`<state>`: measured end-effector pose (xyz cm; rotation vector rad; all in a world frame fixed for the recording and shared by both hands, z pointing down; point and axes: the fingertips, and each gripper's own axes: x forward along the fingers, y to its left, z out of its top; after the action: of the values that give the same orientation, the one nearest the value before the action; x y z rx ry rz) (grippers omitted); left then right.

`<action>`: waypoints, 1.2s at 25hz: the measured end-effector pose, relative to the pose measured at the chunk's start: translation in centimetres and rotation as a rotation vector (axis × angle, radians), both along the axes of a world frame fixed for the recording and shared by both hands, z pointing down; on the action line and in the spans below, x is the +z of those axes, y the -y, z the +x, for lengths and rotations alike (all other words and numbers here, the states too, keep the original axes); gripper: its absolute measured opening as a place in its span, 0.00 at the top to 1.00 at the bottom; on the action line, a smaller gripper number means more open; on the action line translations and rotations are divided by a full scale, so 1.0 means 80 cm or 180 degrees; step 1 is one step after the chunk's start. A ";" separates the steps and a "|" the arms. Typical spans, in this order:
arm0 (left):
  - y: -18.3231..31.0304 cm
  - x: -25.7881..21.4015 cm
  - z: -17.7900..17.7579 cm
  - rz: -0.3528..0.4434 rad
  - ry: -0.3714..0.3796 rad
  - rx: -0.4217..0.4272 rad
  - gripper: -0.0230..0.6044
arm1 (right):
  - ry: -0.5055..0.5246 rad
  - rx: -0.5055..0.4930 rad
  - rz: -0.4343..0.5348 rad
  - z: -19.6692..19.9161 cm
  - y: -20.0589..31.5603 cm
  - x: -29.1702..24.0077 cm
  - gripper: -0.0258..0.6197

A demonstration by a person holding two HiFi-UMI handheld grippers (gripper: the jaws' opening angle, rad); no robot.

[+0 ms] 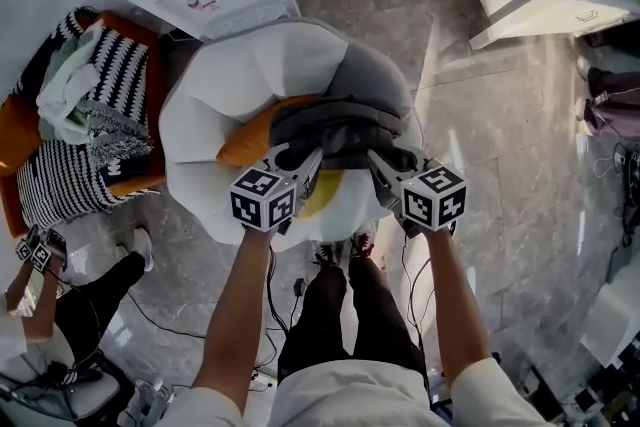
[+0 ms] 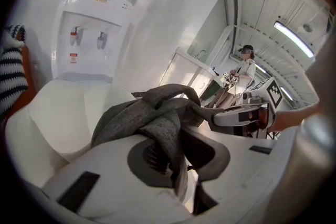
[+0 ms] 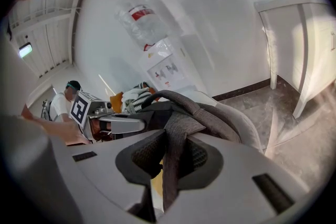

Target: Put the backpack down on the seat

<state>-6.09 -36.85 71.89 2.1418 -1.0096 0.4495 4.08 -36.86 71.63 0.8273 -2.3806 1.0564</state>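
- The grey backpack (image 1: 340,127) hung over the middle of the white seat (image 1: 250,65), with an orange cushion (image 1: 250,140) just beside it at 9 o'clock.
- The left gripper (image 1: 303,165) was clamped narrowly on a shoulder strap (image 2: 165,134) at the backpack's 7 o'clock.
- The right gripper (image 1: 384,167) pinched the other strap (image 3: 176,155) at its 5 o'clock.
- Whether the backpack's weight rested on the seat could not be told.

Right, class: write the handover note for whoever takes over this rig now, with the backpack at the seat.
Tools: left tool shut on a grey strap; right tool shut on the other strap.
The backpack hangs between them over the white seat, beside the orange cushion; contact unclear.
Done: carried to the seat. Left: lower it fully, open both tools.
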 end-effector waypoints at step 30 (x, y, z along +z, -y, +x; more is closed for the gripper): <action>0.050 0.073 -0.044 0.0007 0.0419 -0.0353 0.75 | -0.0344 -0.0377 0.0119 -0.028 0.043 0.078 0.89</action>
<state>-9.58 -40.81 77.76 2.0676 -1.1963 0.5413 1.82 -40.27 77.86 0.7272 -2.3335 0.9003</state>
